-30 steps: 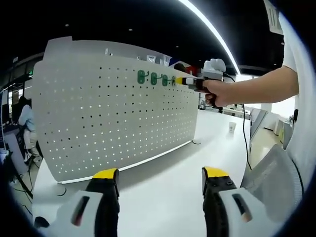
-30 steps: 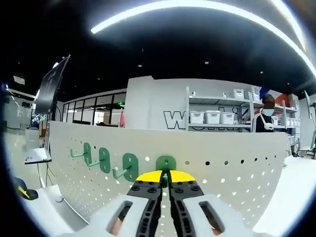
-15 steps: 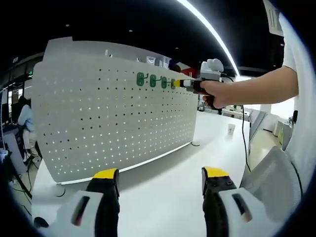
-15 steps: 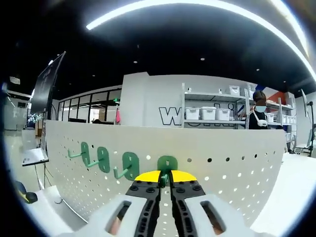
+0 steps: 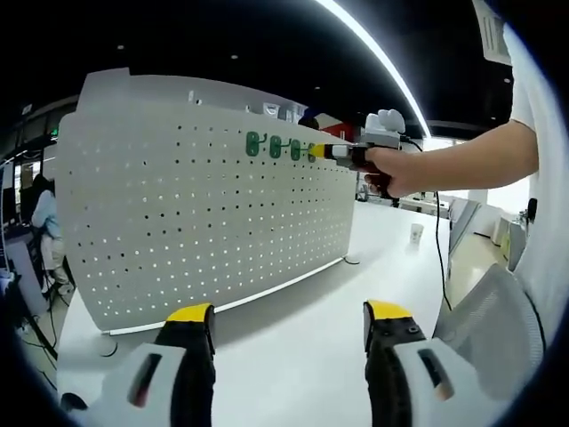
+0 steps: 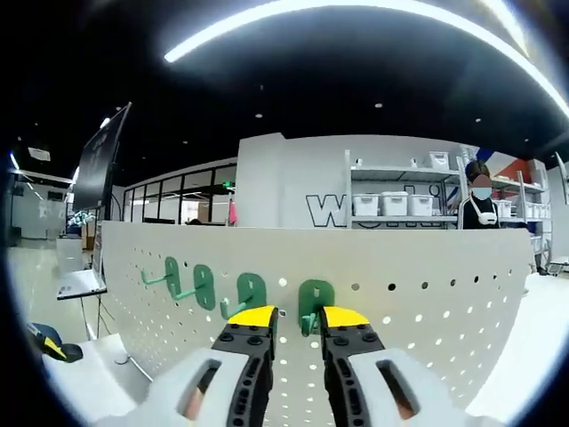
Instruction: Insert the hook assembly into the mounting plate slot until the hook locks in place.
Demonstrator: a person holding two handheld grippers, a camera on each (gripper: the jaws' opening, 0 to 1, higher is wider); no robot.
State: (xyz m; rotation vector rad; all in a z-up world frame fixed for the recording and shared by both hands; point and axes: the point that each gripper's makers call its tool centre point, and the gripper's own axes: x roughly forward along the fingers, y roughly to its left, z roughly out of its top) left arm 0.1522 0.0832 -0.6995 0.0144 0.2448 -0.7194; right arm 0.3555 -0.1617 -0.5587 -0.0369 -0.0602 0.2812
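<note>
White table [image 5: 293, 338], pegboard [image 5: 196, 213], storage shelves [image 6: 400, 200]

Premises: an open-plan workshop or lab space of office type. Evidence as follows. A dark ceiling carries long linear strip lights [image 6: 356, 11]. A white pegboard panel [image 5: 178, 213] stands upright on a white tabletop [image 5: 293, 338], running along its far edge. Behind the panel, metal shelving [image 6: 400, 191] holds white storage bins [image 6: 388, 204], set against a white wall bearing large dark lettering [image 6: 324, 210]. A glazed partition with dark frames [image 6: 178, 206] runs to the left of that wall. A person [image 6: 481, 203] stands by the shelving; another person [image 5: 43, 222] sits at a workstation beyond the panel's left end.
</note>
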